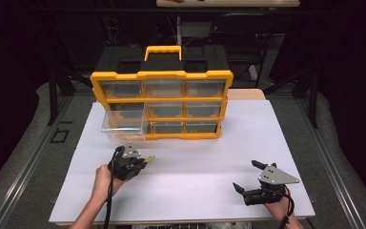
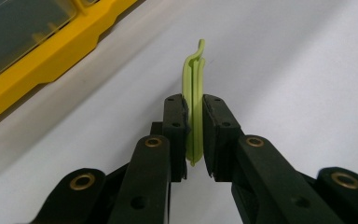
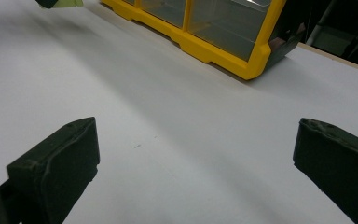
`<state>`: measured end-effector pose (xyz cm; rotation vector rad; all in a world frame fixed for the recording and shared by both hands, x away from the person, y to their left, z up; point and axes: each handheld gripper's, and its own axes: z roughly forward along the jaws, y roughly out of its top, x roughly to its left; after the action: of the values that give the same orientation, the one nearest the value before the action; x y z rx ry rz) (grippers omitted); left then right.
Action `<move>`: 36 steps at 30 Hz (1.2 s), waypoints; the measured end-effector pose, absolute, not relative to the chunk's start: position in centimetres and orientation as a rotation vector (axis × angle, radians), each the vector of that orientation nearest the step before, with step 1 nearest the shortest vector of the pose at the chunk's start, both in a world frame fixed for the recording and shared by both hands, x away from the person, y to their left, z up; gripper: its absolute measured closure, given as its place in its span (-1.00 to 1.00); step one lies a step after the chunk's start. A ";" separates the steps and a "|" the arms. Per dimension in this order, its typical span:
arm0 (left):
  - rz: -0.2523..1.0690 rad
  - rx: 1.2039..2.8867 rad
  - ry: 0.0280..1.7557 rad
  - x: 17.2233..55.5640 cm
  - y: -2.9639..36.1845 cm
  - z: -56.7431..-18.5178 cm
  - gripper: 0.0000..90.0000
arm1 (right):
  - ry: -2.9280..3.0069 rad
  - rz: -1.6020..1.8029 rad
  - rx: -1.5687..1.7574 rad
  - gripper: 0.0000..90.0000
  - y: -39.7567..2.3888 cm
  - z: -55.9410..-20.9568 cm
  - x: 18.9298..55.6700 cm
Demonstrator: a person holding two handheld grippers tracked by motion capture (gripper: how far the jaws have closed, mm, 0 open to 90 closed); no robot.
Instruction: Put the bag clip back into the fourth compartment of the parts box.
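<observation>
A thin light-green plastic clip (image 2: 193, 88) stands on edge between the pads of my left gripper (image 2: 194, 116), which is shut on it. In the high view the left gripper (image 1: 140, 163) hovers over the white table just in front of the pulled-out clear drawer (image 1: 124, 129), and the green clip (image 1: 149, 159) pokes out to its right. The drawer belongs to a yellow and black organizer (image 1: 162, 102) with several clear drawers. My right gripper (image 1: 248, 179) rests near the table's front right, jaws wide apart with nothing between them, and its pads (image 3: 56, 158) frame bare table.
The white table top (image 1: 195, 157) lies on a grey floor, with dark frame legs behind. The organizer's yellow carry handle (image 1: 163, 49) sticks up at the back. In the right gripper view the organizer's yellow corner (image 3: 254, 60) sits ahead.
</observation>
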<state>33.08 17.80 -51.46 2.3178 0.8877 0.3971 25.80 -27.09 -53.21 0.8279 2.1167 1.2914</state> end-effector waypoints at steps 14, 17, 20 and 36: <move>0.409 2.281 0.959 32.9 19.9 -51.5 0.80 | 2.118 1.289 0.829 -1.00 -27.1 -53.2 25.8; 0.418 2.286 0.969 32.7 20.3 -51.6 0.80 | 2.119 1.288 0.830 -1.00 -27.1 -53.2 25.8; 0.414 2.281 0.981 32.6 20.6 -51.7 0.80 | 2.119 1.293 0.832 -1.00 -27.1 -53.2 25.8; 0.457 2.245 1.069 32.7 23.3 -51.5 0.80 | 2.119 1.290 0.829 -1.00 -27.1 -53.2 25.8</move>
<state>32.75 23.30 -51.54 2.2448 1.0689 0.4572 25.81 -27.09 -53.22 0.8289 2.1193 1.2902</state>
